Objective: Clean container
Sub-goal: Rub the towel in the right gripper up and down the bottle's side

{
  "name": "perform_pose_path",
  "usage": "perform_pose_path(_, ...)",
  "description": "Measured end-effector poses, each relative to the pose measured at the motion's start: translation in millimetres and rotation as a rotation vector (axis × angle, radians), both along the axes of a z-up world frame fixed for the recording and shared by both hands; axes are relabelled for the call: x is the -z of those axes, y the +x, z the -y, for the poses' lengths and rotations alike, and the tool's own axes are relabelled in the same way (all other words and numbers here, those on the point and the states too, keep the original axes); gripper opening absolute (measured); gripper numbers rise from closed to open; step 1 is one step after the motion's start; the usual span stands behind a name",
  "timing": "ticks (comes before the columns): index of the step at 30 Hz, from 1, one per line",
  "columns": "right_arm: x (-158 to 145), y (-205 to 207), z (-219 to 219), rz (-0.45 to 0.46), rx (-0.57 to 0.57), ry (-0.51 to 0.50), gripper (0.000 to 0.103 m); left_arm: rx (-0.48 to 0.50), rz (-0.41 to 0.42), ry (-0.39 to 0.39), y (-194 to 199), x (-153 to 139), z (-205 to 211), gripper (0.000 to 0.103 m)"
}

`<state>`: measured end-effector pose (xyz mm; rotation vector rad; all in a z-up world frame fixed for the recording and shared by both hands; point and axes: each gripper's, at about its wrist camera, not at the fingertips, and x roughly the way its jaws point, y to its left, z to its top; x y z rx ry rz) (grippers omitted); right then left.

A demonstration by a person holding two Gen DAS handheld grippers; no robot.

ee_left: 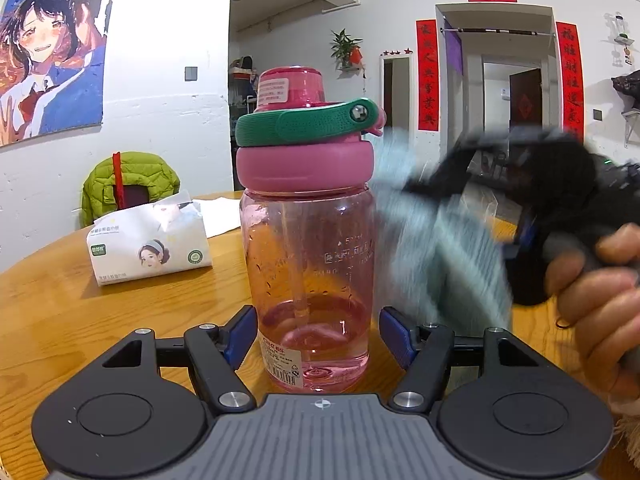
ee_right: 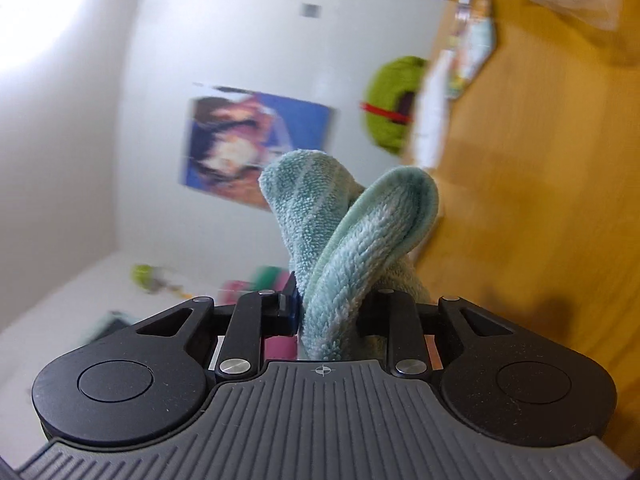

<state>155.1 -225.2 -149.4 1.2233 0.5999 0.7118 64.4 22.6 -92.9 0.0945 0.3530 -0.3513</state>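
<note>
My left gripper (ee_left: 318, 336) has its jaws set wide, one blue pad (ee_left: 242, 334) on each side of the pink bottle (ee_left: 308, 264), down near its base. I cannot tell whether the pads press on the plastic or stand just clear of it; a thin gap seems to show on the right side. The bottle stands upright on the wooden table (ee_left: 60, 320), squarely between my fingers and close to my palm, with a straw inside, a pink screw collar, a green carry strap (ee_left: 308, 122) folded across the top and a pink flip lid above that.

My right gripper (ee_right: 330, 308) is clamped on a folded teal cloth (ee_right: 352, 240), which bulges up out of the jaws in two soft loops. Its camera is rolled on its side, so the table stands as a yellow wall along the right edge and everything behind the cloth is smeared. From the left wrist camera, that same gripper (ee_left: 430, 188) is a dark blur to the right of the bottle, with a hand (ee_left: 600, 292) wrapped around its handle, and the cloth (ee_left: 436, 232) hangs blurred just beside the bottle's right wall, around shoulder height; I cannot say if it touches.

Further out, a tissue pack (ee_left: 150, 246) lies on the table left of the bottle, well apart from it. A green padded jacket (ee_left: 130, 184) hangs over a chair behind it, and a poster (ee_left: 52, 60) is on the white wall.
</note>
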Motion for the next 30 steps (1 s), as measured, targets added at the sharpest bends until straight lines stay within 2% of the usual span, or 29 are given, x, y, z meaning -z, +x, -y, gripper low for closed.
perform_pose_path(2, 8.1, 6.2, -3.7, -0.106, 0.000, -0.078, 0.028, 0.003, 0.000, 0.000, -0.2, 0.0, 0.3, 0.065)
perform_pose_path(3, 9.5, 6.6, -4.0, -0.123, 0.008, -0.096, 0.029, 0.003, 0.000, 0.001, -0.4, -0.2, 0.7, 0.065)
perform_pose_path(5, 6.6, 5.2, -3.5, -0.097, 0.032, -0.111, 0.029, -0.007, 0.000, -0.006, -1.5, -0.8, 0.8, 0.070)
perform_pose_path(6, 5.2, 4.5, -3.3, -0.085, 0.044, -0.118, 0.029, -0.014, 0.002, -0.012, -2.8, -1.4, 0.7, 0.078)
perform_pose_path(7, 3.7, 3.8, -3.0, -0.072, 0.056, -0.125, 0.029, -0.031, 0.008, -0.023, -5.6, -2.2, 0.4, 0.080)
perform_pose_path(10, -0.1, 1.2, -1.7, -0.035, 0.092, -0.138, 0.030, -0.096, 0.040, -0.035, -17.0, -4.3, 6.7, 0.078)
perform_pose_path(15, 0.3, 0.7, -0.9, -0.032, 0.063, -0.100, 0.030, -0.050, 0.089, 0.033, -28.8, -3.9, 25.3, 0.078)
perform_pose_path(20, -3.7, -6.8, -2.7, -0.010, 0.035, -0.140, 0.030, -0.022, 0.063, -0.009, -16.8, -4.0, 11.0, 0.075)
perform_pose_path(24, -1.0, -7.5, -2.2, -0.028, -0.009, -0.115, 0.030, -0.027, 0.057, 0.001, -2.8, -4.6, -0.5, 0.073)
perform_pose_path(30, -1.6, -8.0, -8.9, -0.053, -0.033, -0.189, 0.030, -0.025, 0.055, -0.004, 1.4, -4.0, -5.7, 0.070)
